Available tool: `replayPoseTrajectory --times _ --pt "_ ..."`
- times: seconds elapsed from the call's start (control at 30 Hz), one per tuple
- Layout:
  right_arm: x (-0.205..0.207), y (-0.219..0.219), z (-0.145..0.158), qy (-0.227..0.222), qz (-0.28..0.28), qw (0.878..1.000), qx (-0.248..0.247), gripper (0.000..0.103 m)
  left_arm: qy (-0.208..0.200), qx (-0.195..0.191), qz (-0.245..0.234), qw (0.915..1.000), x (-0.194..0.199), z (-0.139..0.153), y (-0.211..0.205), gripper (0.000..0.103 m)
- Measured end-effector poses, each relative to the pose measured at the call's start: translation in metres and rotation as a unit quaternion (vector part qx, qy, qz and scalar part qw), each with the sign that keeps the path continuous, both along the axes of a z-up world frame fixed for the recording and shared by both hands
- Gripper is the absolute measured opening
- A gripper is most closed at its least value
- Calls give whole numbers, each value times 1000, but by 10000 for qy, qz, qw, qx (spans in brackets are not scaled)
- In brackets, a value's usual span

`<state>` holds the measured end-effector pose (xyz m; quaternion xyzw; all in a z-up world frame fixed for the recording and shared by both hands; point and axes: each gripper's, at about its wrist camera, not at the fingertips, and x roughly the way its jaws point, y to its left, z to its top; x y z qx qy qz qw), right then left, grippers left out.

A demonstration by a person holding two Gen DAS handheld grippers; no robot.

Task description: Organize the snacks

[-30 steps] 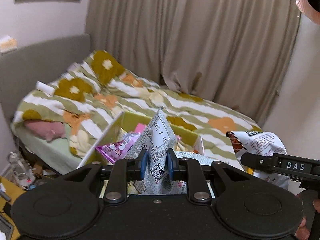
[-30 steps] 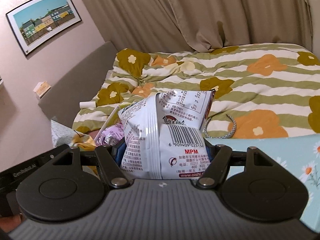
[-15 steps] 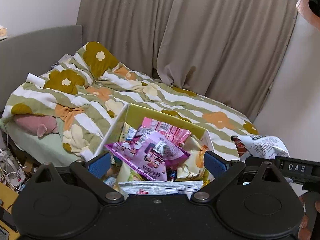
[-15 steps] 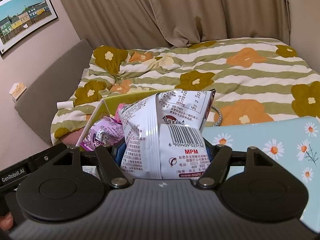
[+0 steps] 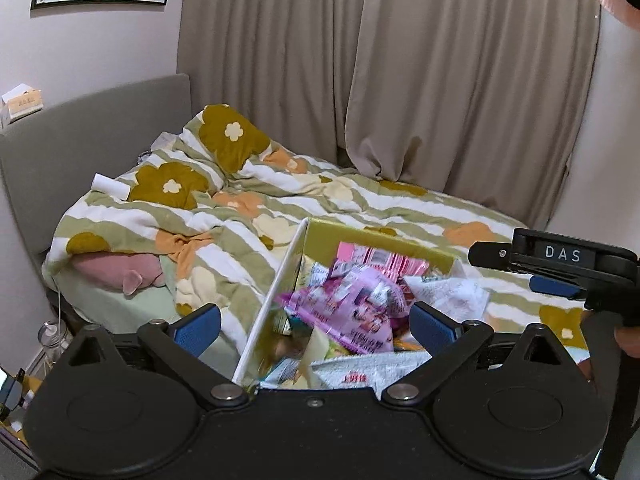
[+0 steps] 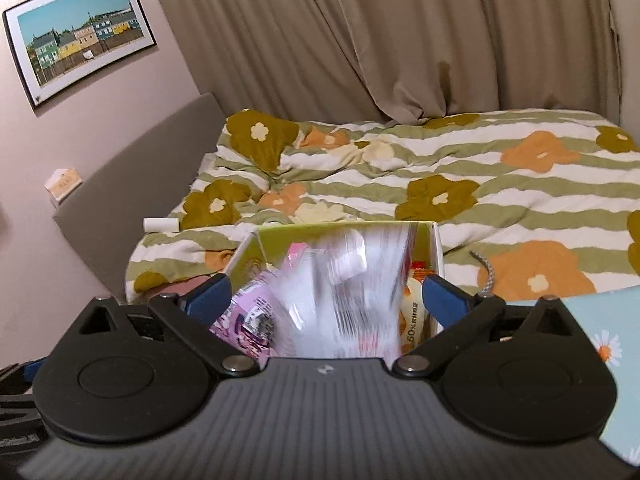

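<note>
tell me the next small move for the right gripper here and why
Probably draw the right gripper back and up, clear of the box. Its jaws have just been opening and stand wide; the white snack bag shows as a blur between them, apparently dropping into the box among the other snacks, with neither pad pressing on it. The left gripper is open and empty too.

Pale walls hold a framed picture of coloured houses (image 6: 82, 36). Beige curtains (image 5: 380, 64) hang drawn behind a bed with a grey headboard (image 5: 92, 128) and a striped, flowered duvet (image 6: 460, 184). A small box, perhaps tissues (image 5: 20, 100), sits atop the headboard.
</note>
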<state>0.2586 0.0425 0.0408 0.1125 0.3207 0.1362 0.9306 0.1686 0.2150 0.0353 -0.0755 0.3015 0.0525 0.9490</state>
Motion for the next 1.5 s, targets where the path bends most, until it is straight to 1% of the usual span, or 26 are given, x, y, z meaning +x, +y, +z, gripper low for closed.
replayPoseTrajectory --times 0.1,0.2,0.37,0.47,0.63,0.77,0.87,1.07,1.23,1.37,1.5 --pt "-2 1 -7 65 -32 10000 -50 103 94 60 -40 9999 1 -7 0 102" --pt "-8 0 -12 131 -58 9998 -118 103 145 -5 -105 9998 1 -12 2 102" --pt "-25 -4 -8 62 -140 9998 -152 103 74 54 -197 9998 -4 -7 -4 102" --pt "-40 -11 1 -52 -165 9997 -168 103 -69 127 -262 9996 -13 4 -12 102" --pt "-75 -30 30 -335 -322 9987 -194 103 -382 456 -346 9976 -35 28 -37 102" --pt "-110 -52 49 -527 -551 9962 -423 103 -562 594 -461 9956 -56 40 -58 103" --pt "-136 -71 56 -499 -715 9940 -662 103 -627 727 -558 9938 -72 44 -75 103" --pt "-184 -96 43 -233 -970 9900 -994 103 -583 911 -788 9910 -100 38 -103 103" --pt "-213 -108 26 -24 -1145 9861 -1205 103 -245 946 -976 9904 -113 21 -120 103" --pt "-231 -118 15 164 -1245 9851 -1171 103 -101 933 -1063 9899 -124 10 -127 103" --pt "-245 -122 8 270 -1365 9836 -1146 103 -37 950 -1023 9902 -132 4 -132 103"
